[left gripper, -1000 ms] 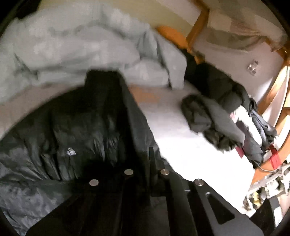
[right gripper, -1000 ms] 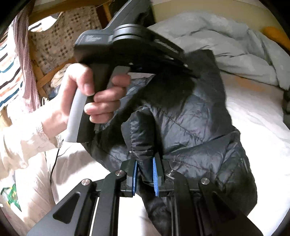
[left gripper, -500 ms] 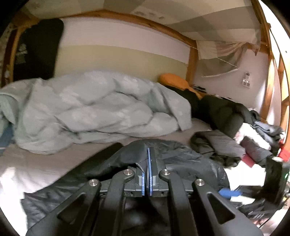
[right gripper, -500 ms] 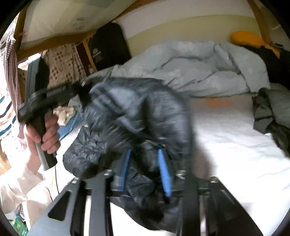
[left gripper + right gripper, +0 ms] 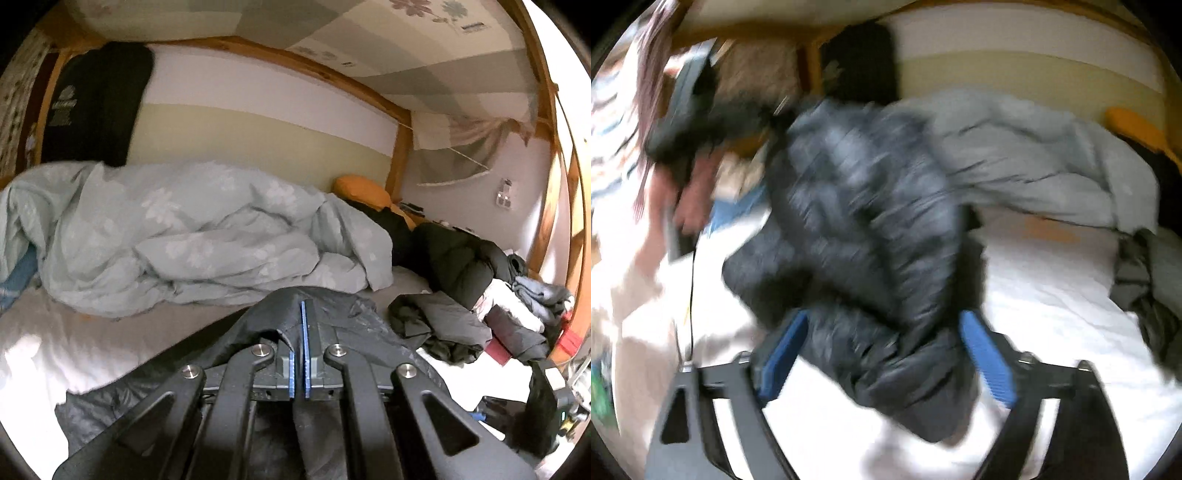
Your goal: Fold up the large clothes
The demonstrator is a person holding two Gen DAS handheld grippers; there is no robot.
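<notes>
Jacket (image 5: 864, 229) raised over the bed (image 5: 1045, 295), pinched in the left gripper (image 5: 300, 317). Right gripper (image 5: 882, 350) opening wide, jacket hanging loose between its pads.

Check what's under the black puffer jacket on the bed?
Under the black puffer jacket: white bedsheet shows around its edges. Anything directly beneath is covered by the jacket.

Black quilted puffer jacket (image 5: 864, 221) | shiny, crumpled, blurring | hanging lifted above the white bed sheet (image 5: 1052, 295) | one edge draping over closed gripper fingers, lower bulk sagging between spread blue pads
</notes>
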